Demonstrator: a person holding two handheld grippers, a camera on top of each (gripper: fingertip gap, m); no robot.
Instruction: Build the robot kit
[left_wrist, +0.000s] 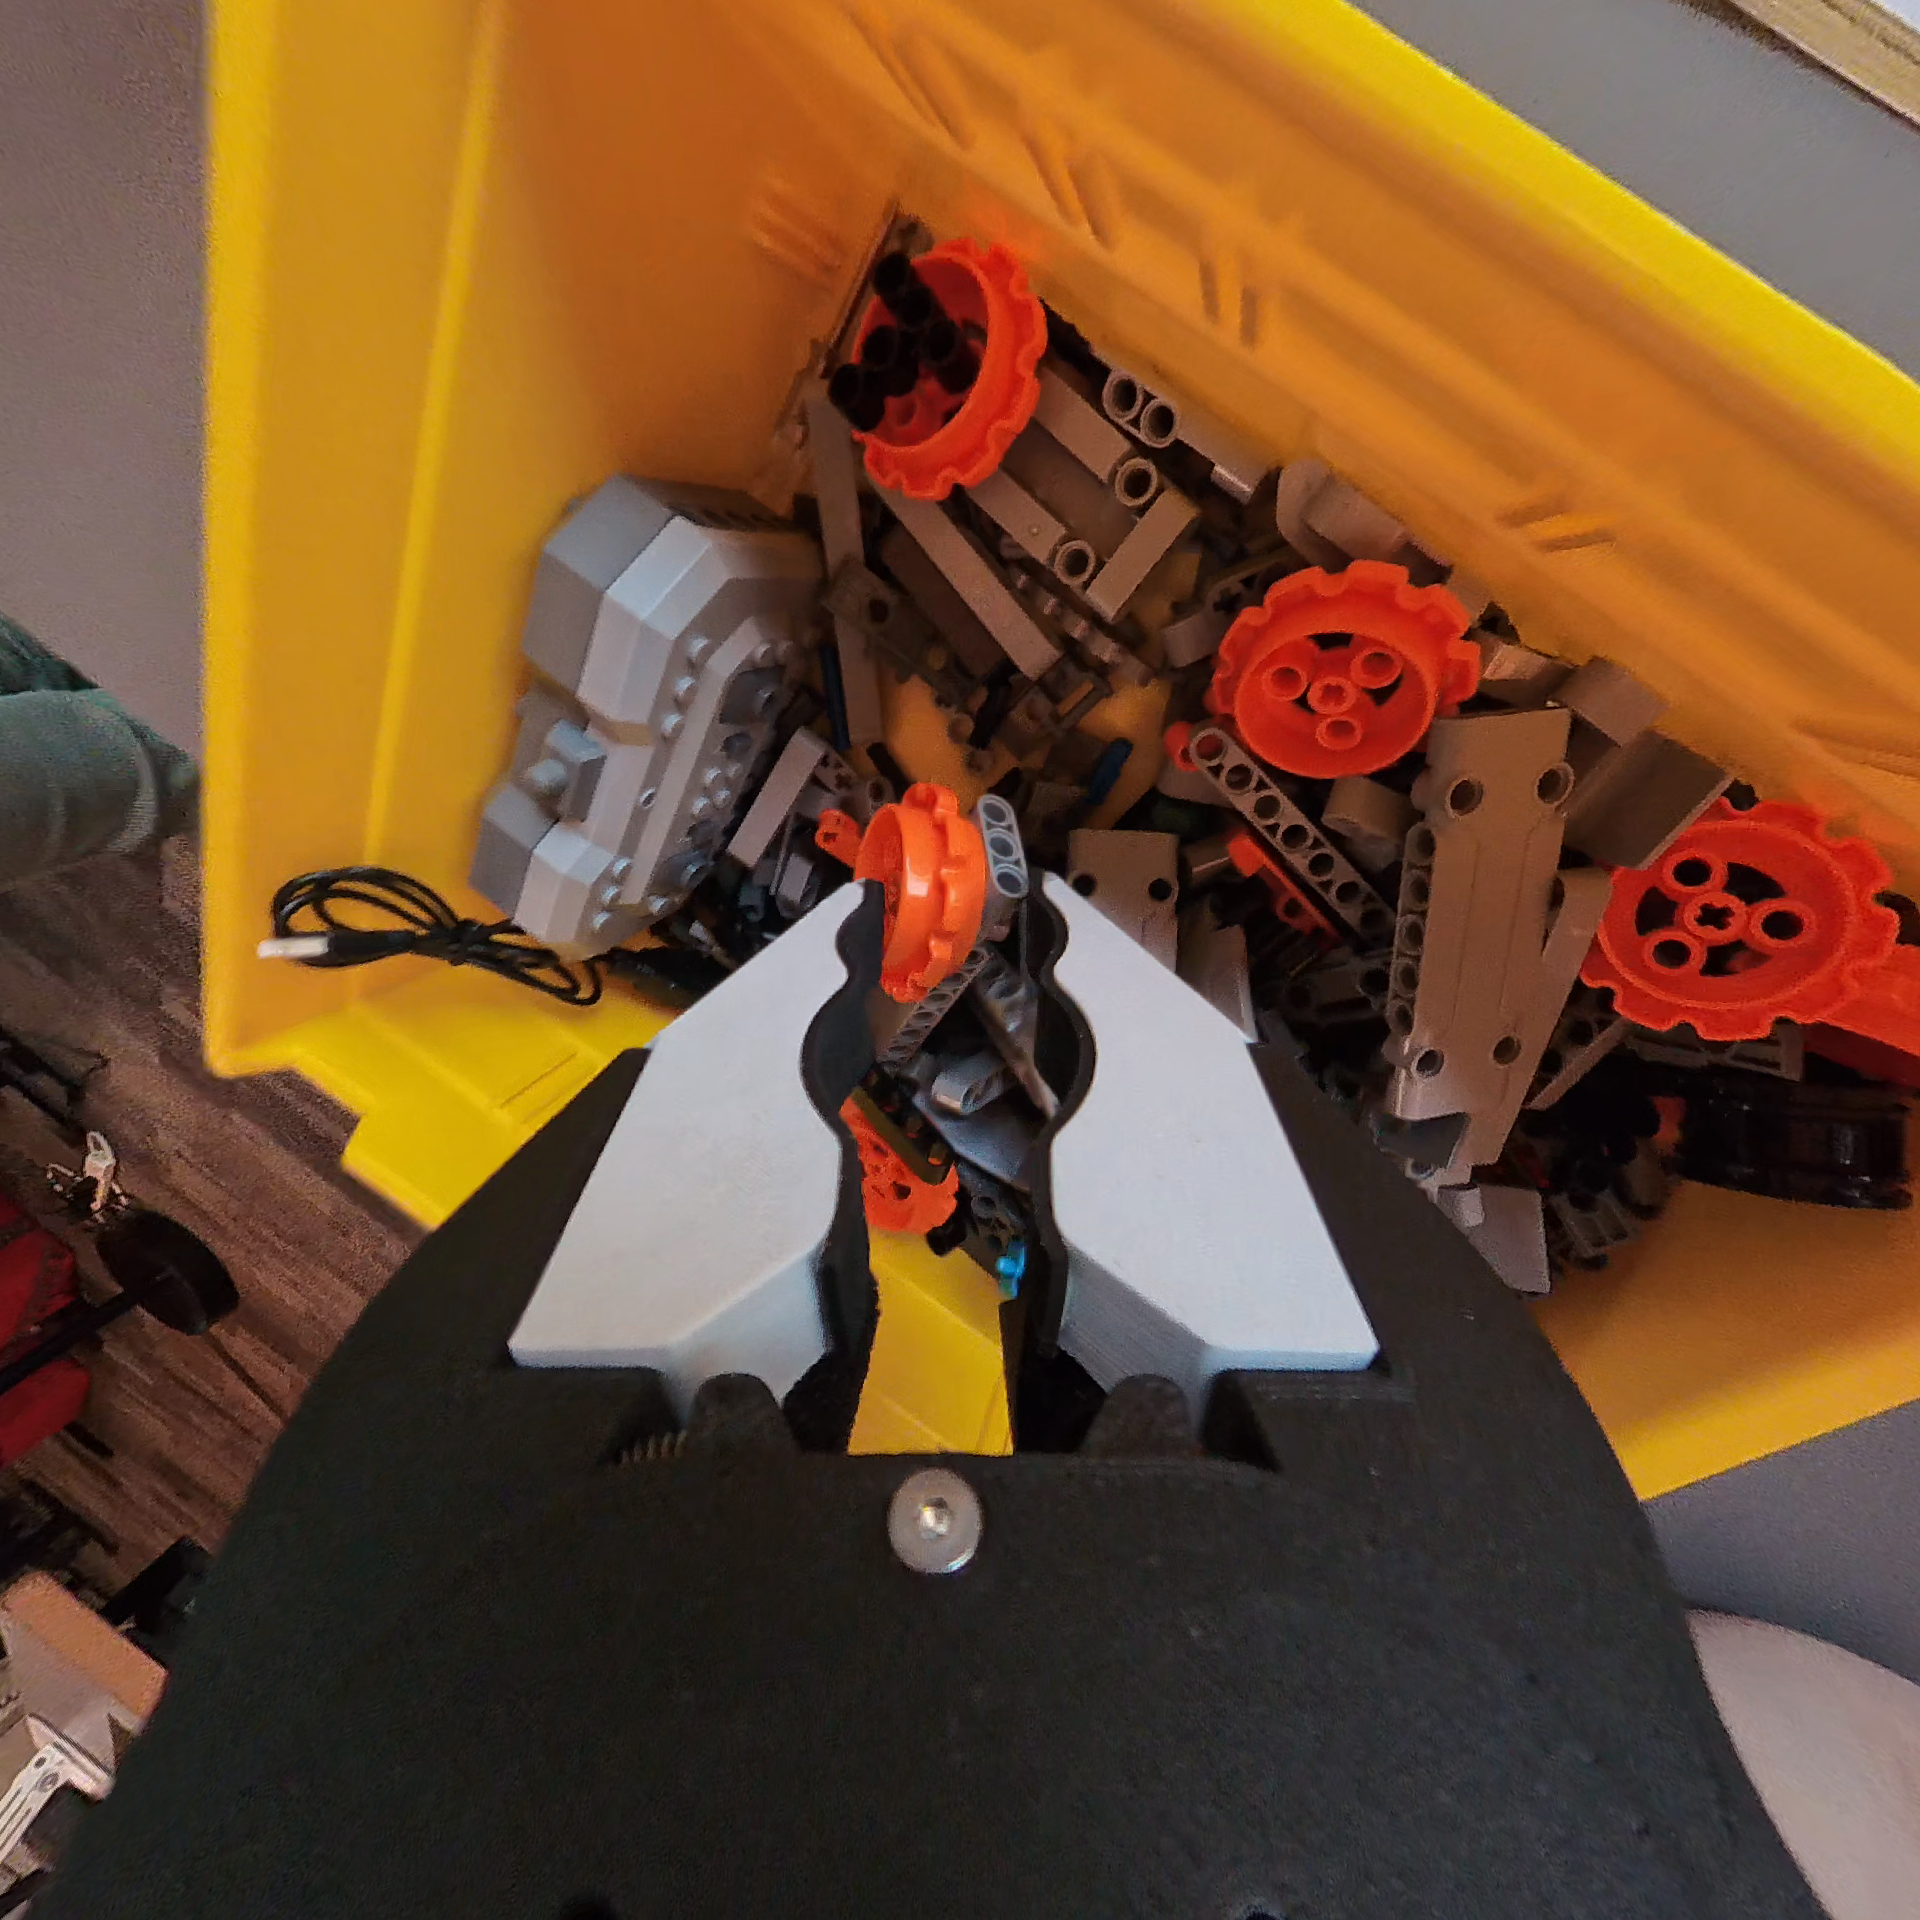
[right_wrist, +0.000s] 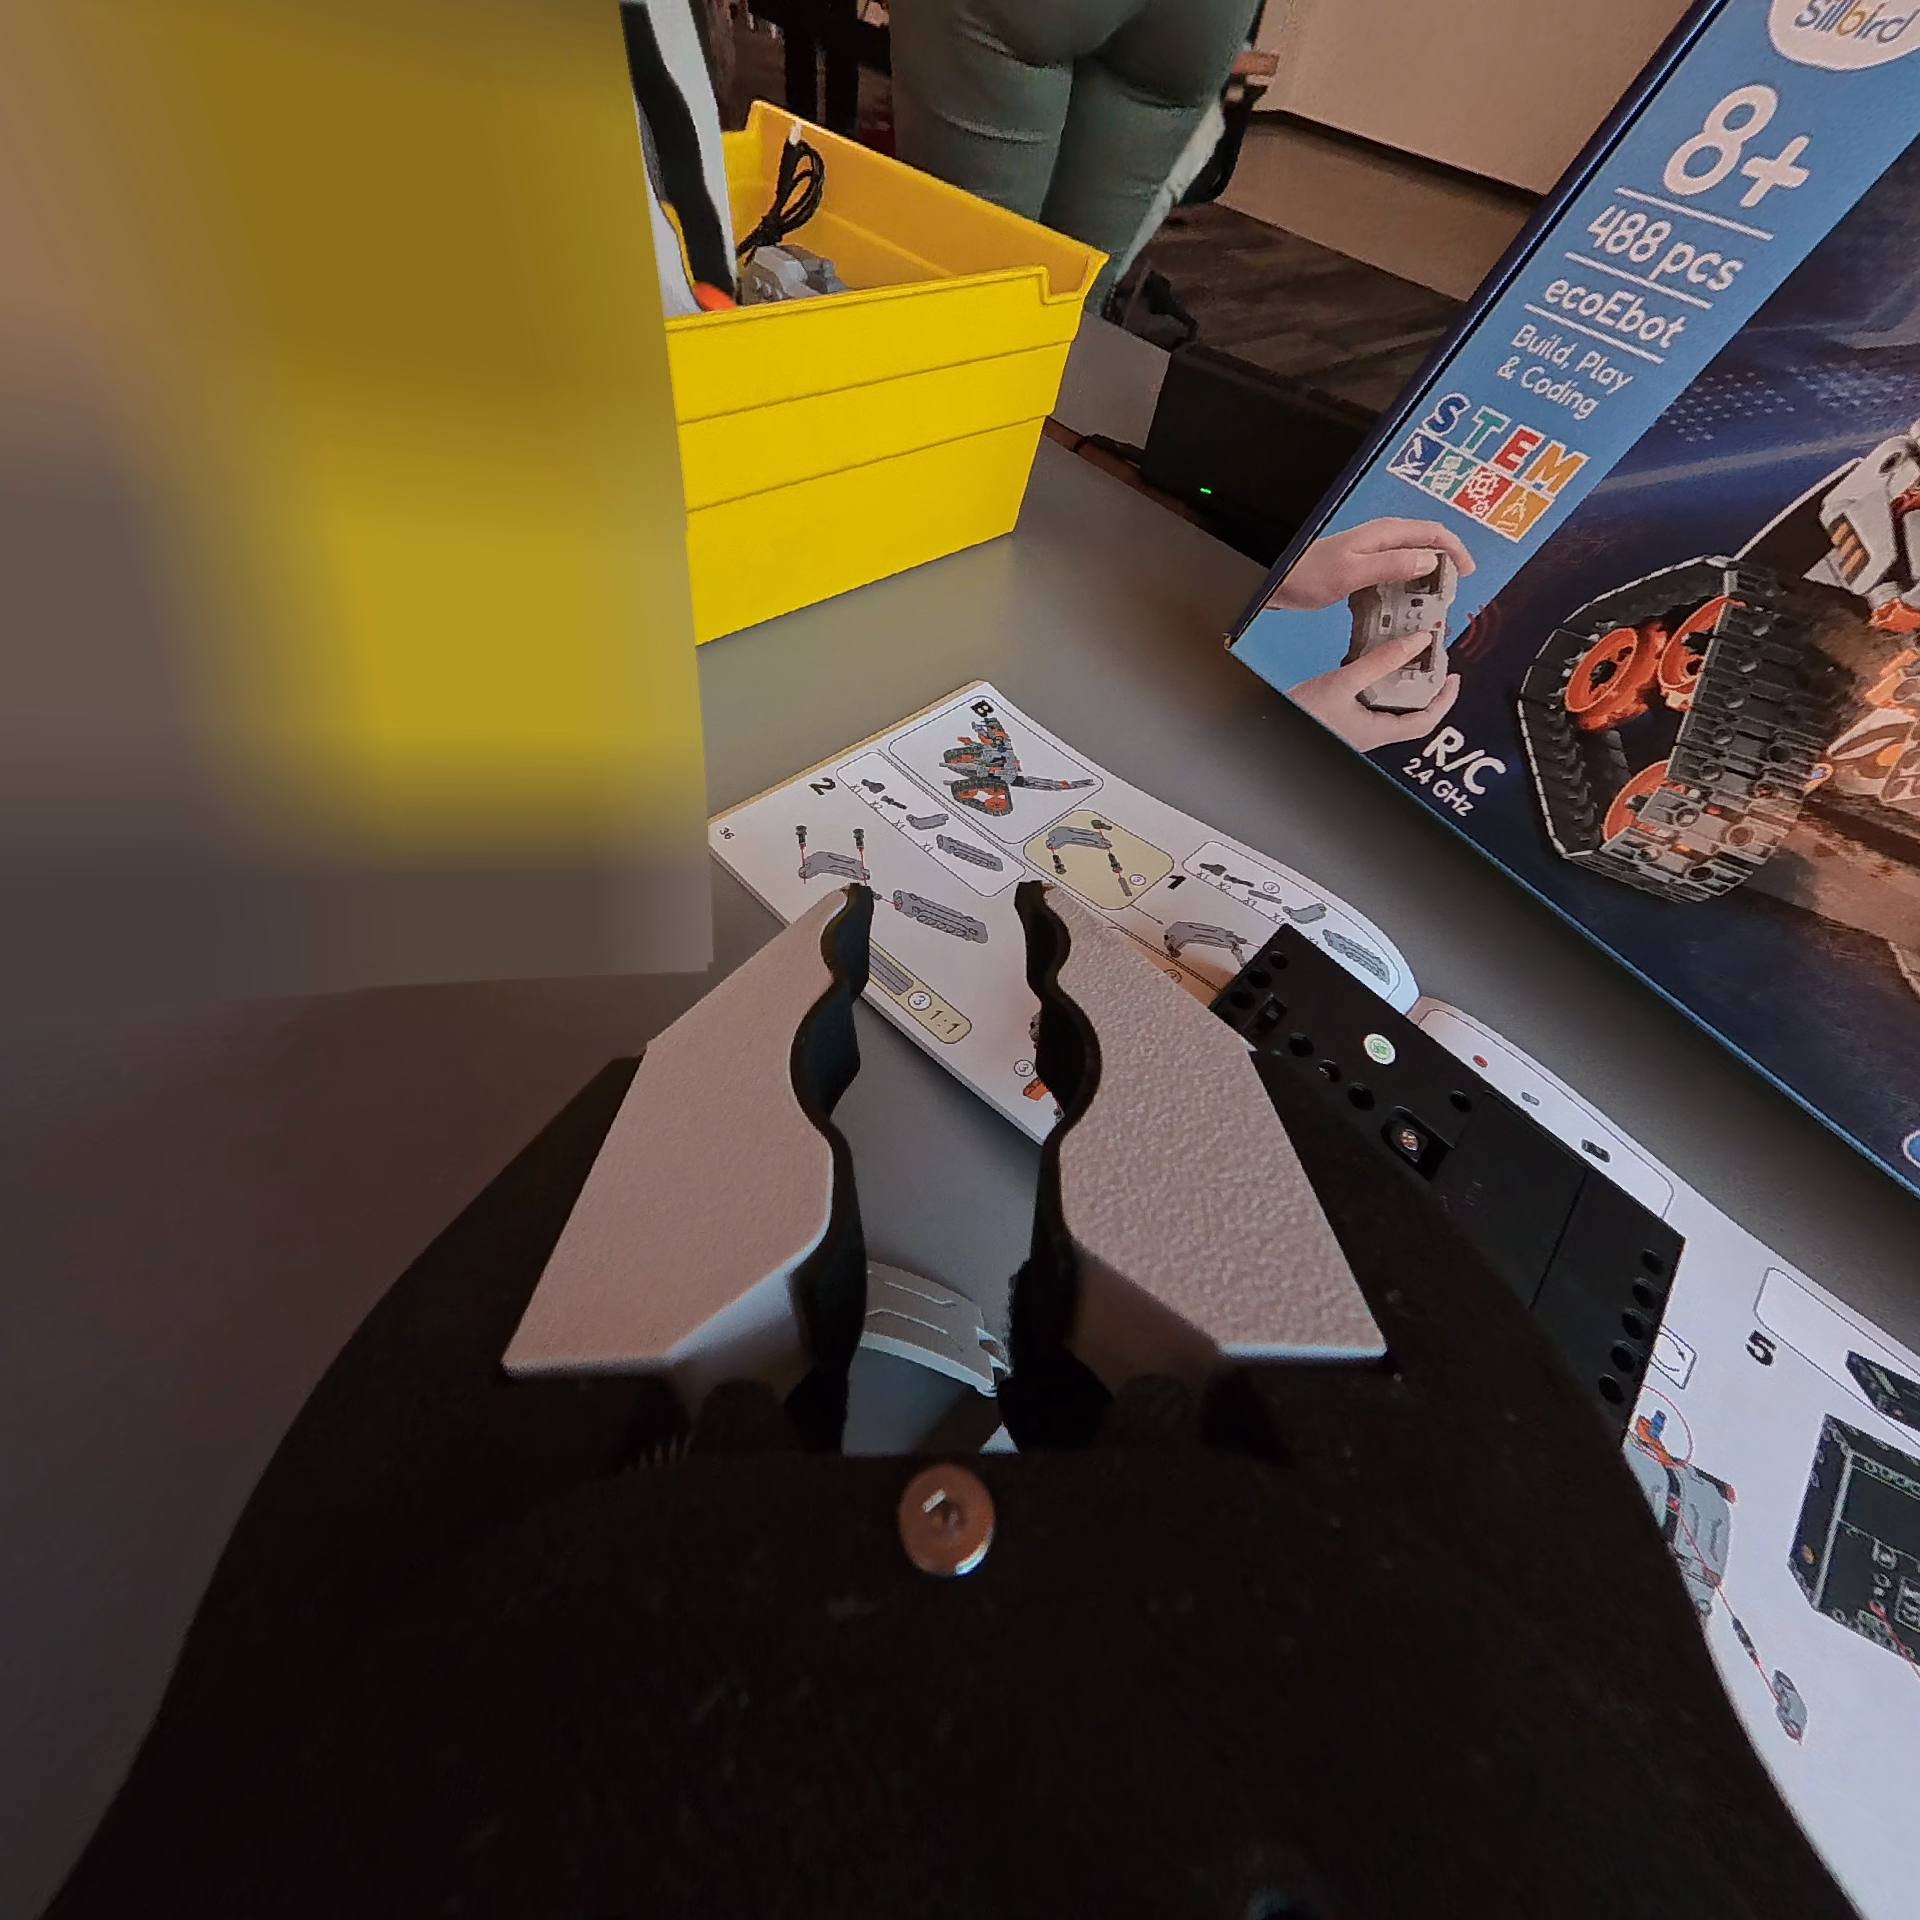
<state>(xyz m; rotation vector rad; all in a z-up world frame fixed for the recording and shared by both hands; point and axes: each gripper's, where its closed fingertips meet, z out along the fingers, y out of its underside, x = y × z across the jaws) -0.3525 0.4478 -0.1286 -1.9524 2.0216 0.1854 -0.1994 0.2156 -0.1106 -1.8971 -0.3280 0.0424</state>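
Note:
In the left wrist view my left gripper (left_wrist: 956, 883) is inside a yellow bin (left_wrist: 436, 312) full of grey, black and orange building pieces. Its tips are closed on a small orange wheel (left_wrist: 920, 894) with a grey connector (left_wrist: 1003, 857) joined to it, held just above the pile. My right gripper (right_wrist: 943, 902) is open and empty, low over an open instruction booklet (right_wrist: 966, 790) on the grey table (right_wrist: 1122, 623). A black block with holes (right_wrist: 1455, 1143) lies on the booklet just right of the right finger.
The bin holds a grey remote controller (left_wrist: 644, 707), a black USB cable (left_wrist: 416, 925) and larger orange wheels (left_wrist: 1340, 686). In the right wrist view the bin (right_wrist: 883, 416) stands at the back, the kit's blue box (right_wrist: 1662, 520) leans at right, and a person stands behind. The gap from one gripper's tips to the other's is roughly 30 cm.

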